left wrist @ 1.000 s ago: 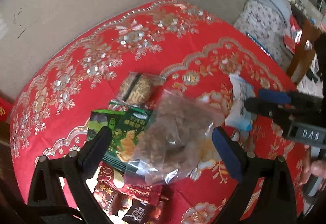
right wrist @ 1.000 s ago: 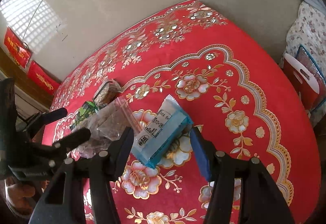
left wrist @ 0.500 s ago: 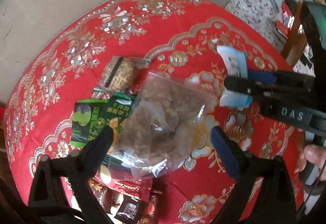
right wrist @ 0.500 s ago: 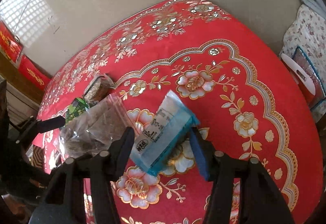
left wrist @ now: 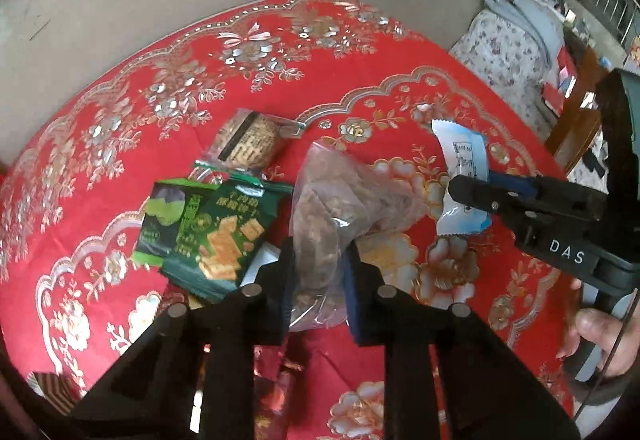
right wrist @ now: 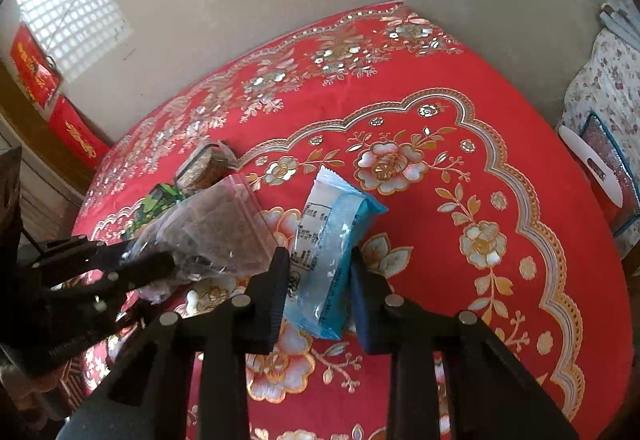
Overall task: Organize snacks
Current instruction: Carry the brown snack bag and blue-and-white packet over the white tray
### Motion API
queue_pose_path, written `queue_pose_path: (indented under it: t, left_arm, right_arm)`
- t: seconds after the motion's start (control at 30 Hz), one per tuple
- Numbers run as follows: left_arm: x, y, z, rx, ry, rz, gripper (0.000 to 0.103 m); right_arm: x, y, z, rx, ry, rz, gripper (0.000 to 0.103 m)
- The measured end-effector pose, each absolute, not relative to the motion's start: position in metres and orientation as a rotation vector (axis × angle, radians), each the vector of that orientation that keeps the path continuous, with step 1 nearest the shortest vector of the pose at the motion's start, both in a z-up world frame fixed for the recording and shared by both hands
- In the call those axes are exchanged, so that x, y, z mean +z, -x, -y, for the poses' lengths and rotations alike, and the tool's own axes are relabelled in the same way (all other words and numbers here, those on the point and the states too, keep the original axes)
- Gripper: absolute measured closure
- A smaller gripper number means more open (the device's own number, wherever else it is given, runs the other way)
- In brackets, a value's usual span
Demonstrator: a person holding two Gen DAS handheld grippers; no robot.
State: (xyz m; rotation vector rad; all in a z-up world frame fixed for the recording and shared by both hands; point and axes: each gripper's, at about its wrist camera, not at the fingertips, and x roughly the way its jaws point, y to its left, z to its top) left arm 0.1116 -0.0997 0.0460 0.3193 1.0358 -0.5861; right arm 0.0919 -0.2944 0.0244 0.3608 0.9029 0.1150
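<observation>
Our left tool (left wrist: 318, 272) is clamped on one clear bag of brown snacks (left wrist: 340, 195), and our right tool (right wrist: 318, 282) grips one blue-and-white packet (right wrist: 330, 240), both just above the red table (right wrist: 500, 167). We should lift each gently and squeeze lightly, since the contents may crush. Lying on the cloth we count one green packet (left wrist: 208, 228) and one round cracker pack (left wrist: 250, 143).

Clear bag of brown snacks (left wrist: 344, 195) pinched upright, blue-white packet (right wrist: 332, 244) clamped too — green packs (left wrist: 208, 228), cracker pack (left wrist: 250, 139) lying flat.
</observation>
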Motion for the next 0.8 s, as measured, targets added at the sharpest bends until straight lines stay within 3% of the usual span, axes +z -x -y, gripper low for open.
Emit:
queue_pose_path:
  t: [0.43, 0.8]
  left_arm:
    - [0.08, -0.056, 0.052, -0.46, -0.237, -0.889, 0.08]
    - [0.098, -0.001, -0.022, -0.319, -0.16, -0.814, 0.08]
  right_arm:
    - [0.048, -0.057, 0.273, 0.191, -0.363, -0.843, 0.076]
    - [0.075, -0.021, 0.195, 0.343, -0.293, -0.804, 0.076]
